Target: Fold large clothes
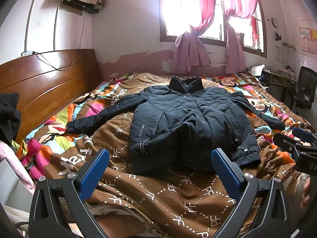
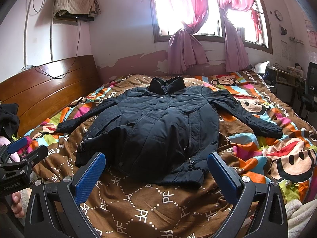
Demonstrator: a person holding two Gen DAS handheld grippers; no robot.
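Observation:
A dark navy padded jacket (image 1: 188, 119) lies spread face up on the bed, collar toward the window, both sleeves stretched out to the sides; it also shows in the right wrist view (image 2: 158, 125). My left gripper (image 1: 160, 161) is open and empty, hovering just in front of the jacket's hem. My right gripper (image 2: 156, 163) is open and empty, also just short of the hem. The right gripper appears at the right edge of the left wrist view (image 1: 297, 144). The left gripper appears at the left edge of the right wrist view (image 2: 21, 154).
The bed carries a brown patterned quilt (image 1: 158, 196) with cartoon monkeys. A wooden headboard (image 1: 43, 83) stands at the left. Dark clothing (image 1: 9, 115) hangs at the far left. A window with pink curtains (image 1: 198, 29) is behind; a desk and a chair (image 1: 305, 89) stand at the right.

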